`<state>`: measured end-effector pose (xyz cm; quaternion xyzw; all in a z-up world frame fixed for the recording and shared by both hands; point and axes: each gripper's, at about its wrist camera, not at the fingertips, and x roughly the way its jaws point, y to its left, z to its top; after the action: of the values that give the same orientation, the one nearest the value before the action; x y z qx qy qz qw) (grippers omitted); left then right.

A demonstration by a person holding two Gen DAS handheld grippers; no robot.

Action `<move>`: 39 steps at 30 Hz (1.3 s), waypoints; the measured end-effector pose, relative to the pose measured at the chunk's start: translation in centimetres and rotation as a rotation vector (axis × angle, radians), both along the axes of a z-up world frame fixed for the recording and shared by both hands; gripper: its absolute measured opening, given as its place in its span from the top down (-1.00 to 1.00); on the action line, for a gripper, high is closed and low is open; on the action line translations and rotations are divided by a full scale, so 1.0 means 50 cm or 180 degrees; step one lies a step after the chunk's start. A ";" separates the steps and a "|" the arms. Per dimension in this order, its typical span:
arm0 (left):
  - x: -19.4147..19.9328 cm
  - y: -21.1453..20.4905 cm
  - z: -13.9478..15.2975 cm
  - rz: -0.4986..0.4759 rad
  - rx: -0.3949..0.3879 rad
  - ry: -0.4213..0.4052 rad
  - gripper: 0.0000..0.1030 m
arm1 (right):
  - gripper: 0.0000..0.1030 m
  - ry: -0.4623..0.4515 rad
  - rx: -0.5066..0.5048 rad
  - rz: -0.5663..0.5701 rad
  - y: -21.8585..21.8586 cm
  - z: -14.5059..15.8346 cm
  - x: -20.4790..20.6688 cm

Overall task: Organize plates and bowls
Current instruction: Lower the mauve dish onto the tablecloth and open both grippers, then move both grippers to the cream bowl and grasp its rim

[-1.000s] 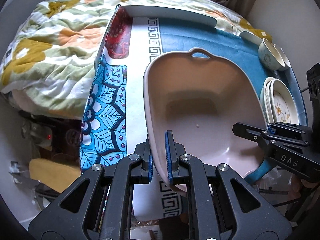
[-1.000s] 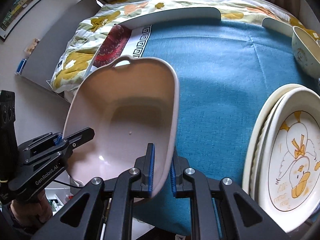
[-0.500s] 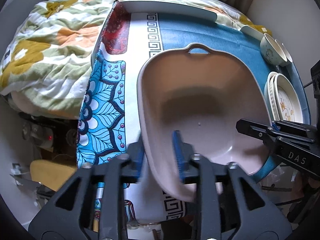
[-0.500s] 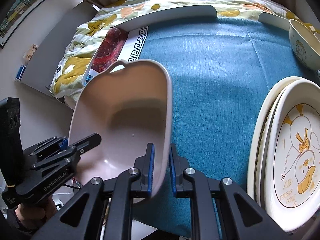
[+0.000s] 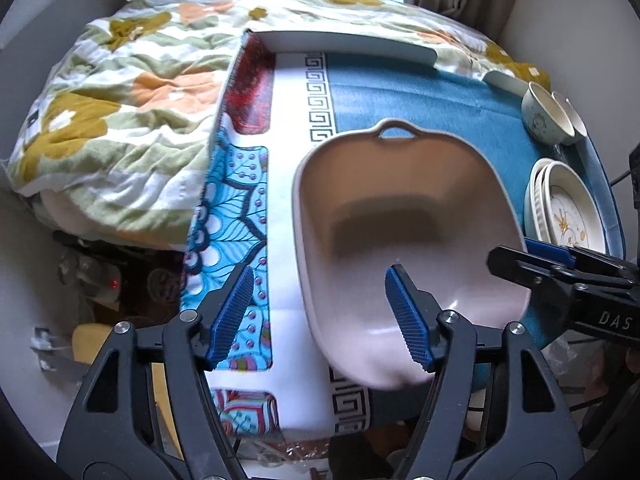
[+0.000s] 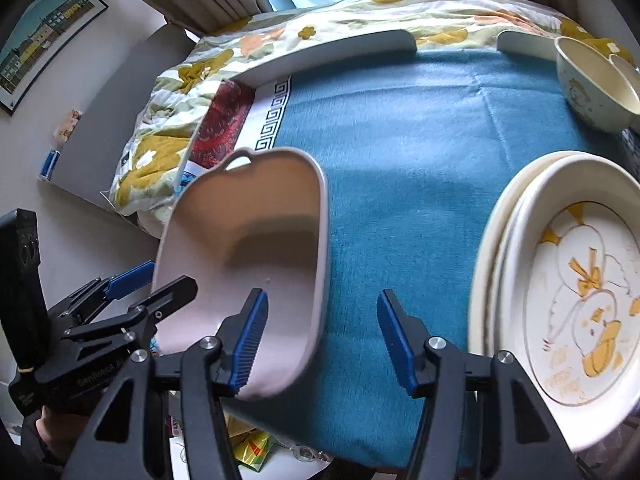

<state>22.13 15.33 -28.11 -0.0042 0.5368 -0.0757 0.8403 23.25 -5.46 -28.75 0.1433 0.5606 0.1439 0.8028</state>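
Observation:
A pale pink basin with a loop handle lies on the blue cloth, and its blurred near end hangs past the table's front edge. My left gripper straddles the basin's left rim, one pad inside and one outside. Its jaws are opening and neither pad touches. My right gripper straddles the right rim of the basin the same way, jaws opening and pads clear. A stack of cream plates with a duck drawing sits to the right. Two cream bowls stand at the far right.
The table carries a blue cloth with a patterned border on its left. A floral quilt lies behind and to the left. A grey curved rail lines the table's far edge. Clutter sits under the front edge.
Both grippers were shut on the basin's rims; the left opened first, then the right, and both have let go. The basin has slid slightly toward the front edge.

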 end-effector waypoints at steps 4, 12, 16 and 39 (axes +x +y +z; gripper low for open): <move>-0.041 0.002 0.062 0.0136 -0.0007 -0.0126 -0.28 | -0.01 -0.0144 0.0022 0.0046 -0.026 0.055 -0.029; -0.141 -0.084 0.227 0.0227 -0.0057 -0.0599 -0.35 | -0.21 -0.0666 -0.0122 0.0121 -0.148 0.209 -0.113; -0.167 -0.176 0.294 0.0161 -0.0147 -0.0885 -0.72 | -0.80 -0.0892 -0.0209 0.0082 -0.234 0.269 -0.151; -0.021 -0.570 0.354 -0.0410 -0.0460 -0.1045 -0.83 | -0.98 -0.1017 -0.0208 -0.0340 -0.585 0.318 -0.081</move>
<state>21.11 -13.16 -10.43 -0.0177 0.3848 -0.1673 0.9075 19.18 -34.71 -12.84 0.1221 0.4219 0.1037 0.8924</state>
